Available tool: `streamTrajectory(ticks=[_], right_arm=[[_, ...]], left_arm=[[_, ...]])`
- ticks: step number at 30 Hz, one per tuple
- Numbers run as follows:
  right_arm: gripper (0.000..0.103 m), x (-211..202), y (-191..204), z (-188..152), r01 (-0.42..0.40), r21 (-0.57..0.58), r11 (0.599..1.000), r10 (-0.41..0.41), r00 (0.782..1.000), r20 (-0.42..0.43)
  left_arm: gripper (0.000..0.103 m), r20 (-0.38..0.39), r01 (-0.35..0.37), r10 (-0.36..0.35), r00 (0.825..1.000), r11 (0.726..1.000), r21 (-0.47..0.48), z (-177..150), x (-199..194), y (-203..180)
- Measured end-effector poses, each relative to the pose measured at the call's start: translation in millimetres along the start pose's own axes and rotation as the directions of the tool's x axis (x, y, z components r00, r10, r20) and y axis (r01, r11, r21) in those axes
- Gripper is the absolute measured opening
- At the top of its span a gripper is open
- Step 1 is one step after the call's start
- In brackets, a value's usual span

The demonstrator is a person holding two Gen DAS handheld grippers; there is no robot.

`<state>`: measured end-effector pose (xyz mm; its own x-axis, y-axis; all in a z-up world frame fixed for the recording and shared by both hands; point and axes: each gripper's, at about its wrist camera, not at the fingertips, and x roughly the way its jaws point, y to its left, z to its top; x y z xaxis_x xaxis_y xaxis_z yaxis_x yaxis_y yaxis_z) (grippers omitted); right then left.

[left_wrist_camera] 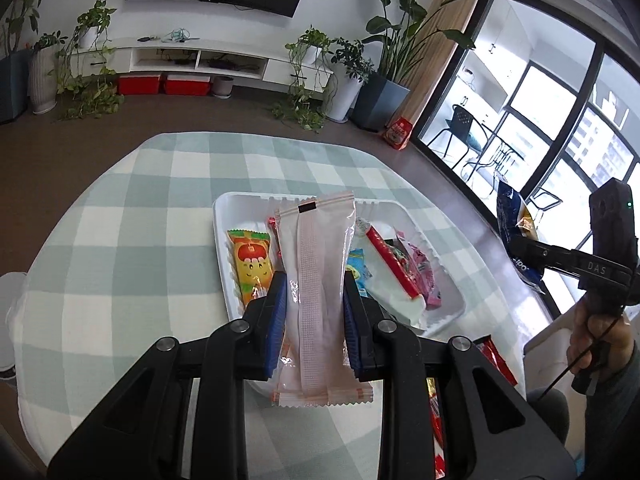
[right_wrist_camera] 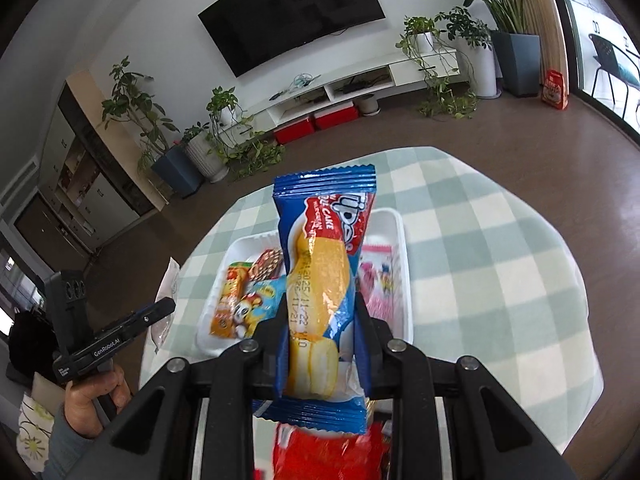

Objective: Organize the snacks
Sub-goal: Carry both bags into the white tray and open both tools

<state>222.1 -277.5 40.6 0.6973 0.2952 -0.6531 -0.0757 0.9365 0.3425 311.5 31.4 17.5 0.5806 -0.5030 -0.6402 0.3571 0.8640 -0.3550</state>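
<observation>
Left claw (left_wrist_camera: pixel 314 296) pinches the pale wrapper (left_wrist_camera: pixel 316 280) mid-length; right claw (right_wrist_camera: pixel 322 328) squeezes the cake pack (right_wrist_camera: pixel 320 280). Both seem light, soft, crushable; tray (left_wrist_camera: pixel 222 216) ahead.

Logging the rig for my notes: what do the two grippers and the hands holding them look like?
Both grippers, left and right, are black with blue pads and silver pivot bolts. White lettering: "DAS" on the right, "GenRobot.AI" on the left. A thin black cable hangs by the right hand. Grey sleeves, bare hands.
</observation>
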Motion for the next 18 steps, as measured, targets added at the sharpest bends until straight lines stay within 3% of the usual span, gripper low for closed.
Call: streamTrajectory(ticks=[8,18], right_arm=[[0.029,71.3,-3.6,13.3,0.035,-0.051,0.998,-0.04,0.993,-0.111],[0.029,122.7,-10.1,10.4,0.057,-0.084,0.995,-0.073,0.977,-0.201]], left_arm=[[0.024,-0.063,-0.049,0.05,0.997,0.999,0.02,8.2,61.8,7.1],[0.024,-0.086,-0.078,0.081,0.993,0.996,0.029,7.2,96.7,16.0]])
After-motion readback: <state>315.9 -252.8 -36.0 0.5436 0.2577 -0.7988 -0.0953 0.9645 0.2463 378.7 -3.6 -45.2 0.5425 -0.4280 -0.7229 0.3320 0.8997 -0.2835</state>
